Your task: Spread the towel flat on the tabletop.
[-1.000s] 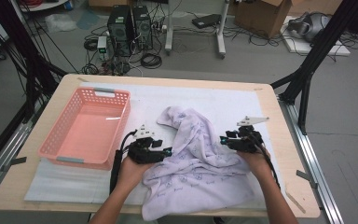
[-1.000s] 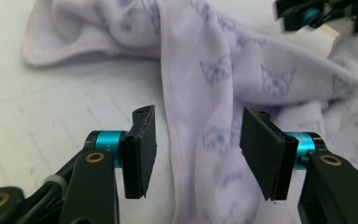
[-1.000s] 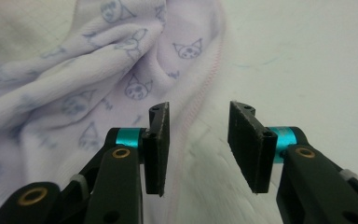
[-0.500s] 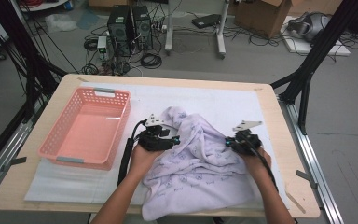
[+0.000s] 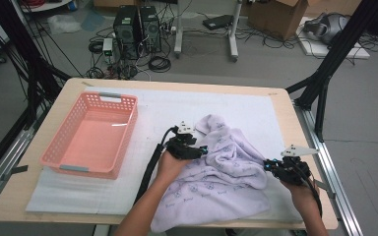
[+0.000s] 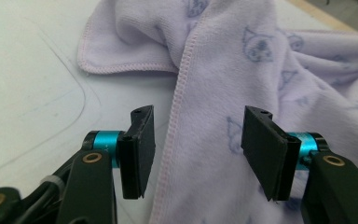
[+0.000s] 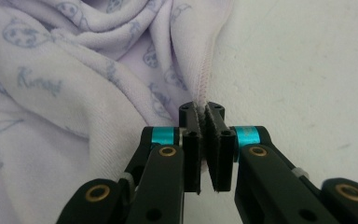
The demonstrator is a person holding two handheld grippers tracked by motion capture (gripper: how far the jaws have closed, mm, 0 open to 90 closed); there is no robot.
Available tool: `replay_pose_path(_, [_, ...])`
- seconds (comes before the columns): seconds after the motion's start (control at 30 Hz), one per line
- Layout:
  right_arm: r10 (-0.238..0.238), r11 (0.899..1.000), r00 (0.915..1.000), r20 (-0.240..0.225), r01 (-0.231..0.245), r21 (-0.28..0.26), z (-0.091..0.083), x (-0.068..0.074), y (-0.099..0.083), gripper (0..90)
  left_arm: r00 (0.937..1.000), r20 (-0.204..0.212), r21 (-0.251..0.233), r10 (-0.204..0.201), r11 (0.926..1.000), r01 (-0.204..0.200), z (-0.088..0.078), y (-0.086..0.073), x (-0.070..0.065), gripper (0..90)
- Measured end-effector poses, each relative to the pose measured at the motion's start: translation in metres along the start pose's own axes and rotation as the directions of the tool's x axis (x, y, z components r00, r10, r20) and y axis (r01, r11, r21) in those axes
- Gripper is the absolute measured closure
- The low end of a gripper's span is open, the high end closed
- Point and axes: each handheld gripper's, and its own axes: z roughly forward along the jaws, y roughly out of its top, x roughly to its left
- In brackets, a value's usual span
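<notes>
Right gripper: the right gripper (image 7: 206,122) has its jaws pressed together on a pink-stitched hem of the lilac towel (image 7: 74,93); the hem rises straight out of the pads toward 12 o'clock.
Left gripper: the left gripper (image 6: 196,147) stands spread, with the towel's stitched edge (image 6: 179,107) running between the jaws and no pad touching it.
Towel: in the high view the lilac printed towel (image 5: 226,182) lies crumpled on the white mat (image 5: 177,105), at about 5 o'clock from the table's middle, between the left gripper (image 5: 202,150) and the right gripper (image 5: 268,166).
Basket: the pink plastic basket (image 5: 130,120) sits at 9 o'clock from the towel, well apart from it, with nothing inside.
Risk, right side: the pinch takes only a narrow strip of hem, so a hard pull could likely slip it free.
Risk, left side: the edge lies nearer one pad than the other; closing here may catch a fold, not the single edge, and leave the cloth bunched.
Risk, both: pulling apart before the left jaws bite would likely drag the whole towel across the mat.
Count: two grippers, one towel, one basket, one mat, one table (image 5: 54,201).
</notes>
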Motion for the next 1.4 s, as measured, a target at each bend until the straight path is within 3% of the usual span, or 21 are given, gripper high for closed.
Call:
replay_pose_path(0.07, [0.001, 1.0, 1.0, 0.006, -0.001, 0.0, 0.003, 0.0, 0.001, 85.6, 0.9999, -0.01, 0.033, 0.01, 0.9994, -0.01, 0.005, -0.001, 0.001, 48.6])
replay_pose_path(0.17, [0.008, 1.0, 0.9999, 0.01, -0.008, 0.002, 0.008, -0.001, -0.001, 85.4, 0.9975, -0.009, 0.101, 0.07, 0.9925, -0.069, 0.006, -0.005, -0.001, 80.7])
replay_pose_path(0.2, [0.016, 1.0, 0.9998, 0.011, -0.016, 0.0, 0.008, -0.002, -0.002, 85.4, 0.9973, -0.014, 0.1, 0.072, 0.9925, -0.07, 0.003, -0.005, -0.001, 83.2])
replay_pose_path(0.33, [0.044, 0.999, 0.9986, 0.03, -0.044, -0.001, 0.007, -0.007, -0.005, 85.2, 0.9961, -0.052, 0.08, 0.072, 0.9945, -0.067, -0.025, -0.011, 0.01, 84.9])
replay_pose_path(0.47, [0.068, 0.998, 0.9968, 0.043, -0.068, 0.014, 0.006, -0.009, -0.007, 85.2, 0.9911, -0.103, 0.086, 0.085, 0.9934, -0.076, -0.063, -0.029, 0.021, 84.9])
replay_pose_path(0.6, [0.104, 0.993, 0.9912, 0.082, -0.109, 0.055, 0.006, -0.015, -0.01, 85.3, 0.9907, -0.131, 0.049, 0.036, 0.9984, -0.03, -0.097, -0.051, 0.032, 84.9])
replay_pose_path(0.67, [0.139, 0.987, 0.9854, 0.099, -0.146, 0.068, 0.005, -0.019, -0.012, 85.2, 0.9928, -0.12, 0.04, 0.001, 0.9992, 0.004, -0.108, -0.06, 0.037, 84.9])
replay_pose_path(0.77, [0.155, 0.984, 0.9815, 0.112, -0.164, 0.07, 0.002, -0.023, -0.012, 81.0, 0.9981, -0.057, 0.058, -0.022, 0.998, 0.025, -0.112, -0.063, 0.037, 82.0])
replay_pose_path(0.83, [0.147, 0.988, 0.9812, 0.125, -0.152, 0.031, 0.0, -0.023, -0.007, 71.1, 0.9997, -0.012, 0.041, -0.02, 0.9989, 0.021, -0.111, -0.056, 0.037, 66.1])
replay_pose_path(0.93, [0.15, 0.988, 0.9829, 0.106, -0.145, -0.053, -0.005, -0.021, 0.002, 66.5, 0.9996, -0.005, 0.001, -0.028, 0.9996, 0.028, -0.104, -0.038, 0.034, 51.3])
replay_pose_path(1.03, [0.13, 0.988, 0.9865, 0.099, -0.121, -0.094, -0.005, -0.017, 0.008, 65.2, 1.0, -0.006, -0.015, -0.007, 0.9999, 0.007, -0.091, -0.017, 0.033, 50.0])
replay_pose_path(1.17, [0.103, 0.99, 0.9915, 0.08, -0.094, -0.107, -0.001, -0.013, 0.008, 64.2, 1.0, -0.008, -0.016, 0.004, 0.9999, -0.004, -0.061, 0.003, 0.037, 52.3])
replay_pose_path(1.27, [0.103, 0.99, 0.992, 0.072, -0.096, -0.103, 0.003, -0.014, 0.007, 63.9, 0.9996, -0.01, -0.032, -0.027, 0.9992, 0.026, -0.039, 0.014, 0.041, 61.4])
replay_pose_path(1.3, [0.101, 0.99, 0.9925, 0.07, -0.093, -0.103, 0.004, -0.013, 0.007, 63.9, 0.9986, 0.0, -0.042, -0.053, 0.9977, 0.053, -0.031, 0.016, 0.043, 63.3])
replay_pose_path(1.4, [0.09, 0.992, 0.994, 0.063, -0.083, -0.098, 0.006, -0.012, 0.007, 63.9, 0.9976, -0.003, 0.004, -0.069, 0.9976, 0.069, -0.007, 0.026, 0.042, 65.5])
